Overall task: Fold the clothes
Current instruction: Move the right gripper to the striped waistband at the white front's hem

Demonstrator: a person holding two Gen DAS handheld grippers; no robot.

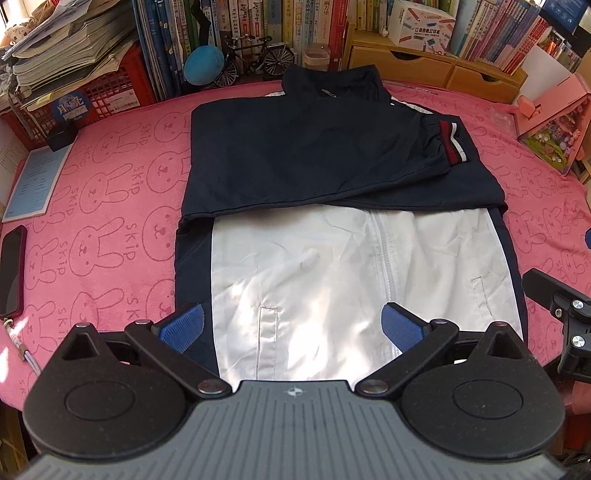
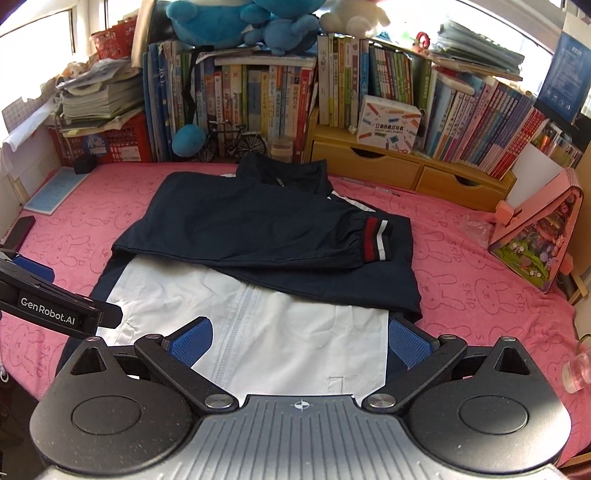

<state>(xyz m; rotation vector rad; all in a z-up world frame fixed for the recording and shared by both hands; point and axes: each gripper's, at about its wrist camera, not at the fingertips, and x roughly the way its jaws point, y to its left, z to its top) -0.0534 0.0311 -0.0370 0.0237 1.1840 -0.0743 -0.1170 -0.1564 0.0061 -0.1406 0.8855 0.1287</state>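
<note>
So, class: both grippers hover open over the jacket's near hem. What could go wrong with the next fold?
1. The sleeve lies loose across the jacket and may slide off as the hem lifts.
2. The left gripper and right gripper might pinch only the top layer of the white panel.

- Left wrist view: looks forward and down past the left gripper (image 1: 291, 325), close above the near white hem of a jacket (image 1: 332, 166); bookshelf (image 1: 258, 29) far beyond the jaws.
- Right wrist view: same direction from the right gripper (image 2: 299, 343), set slightly further back.
- Shared: the jacket, the pink bunny-print cloth (image 1: 110, 221), the shelf; each view catches the other gripper at its edge.
</note>
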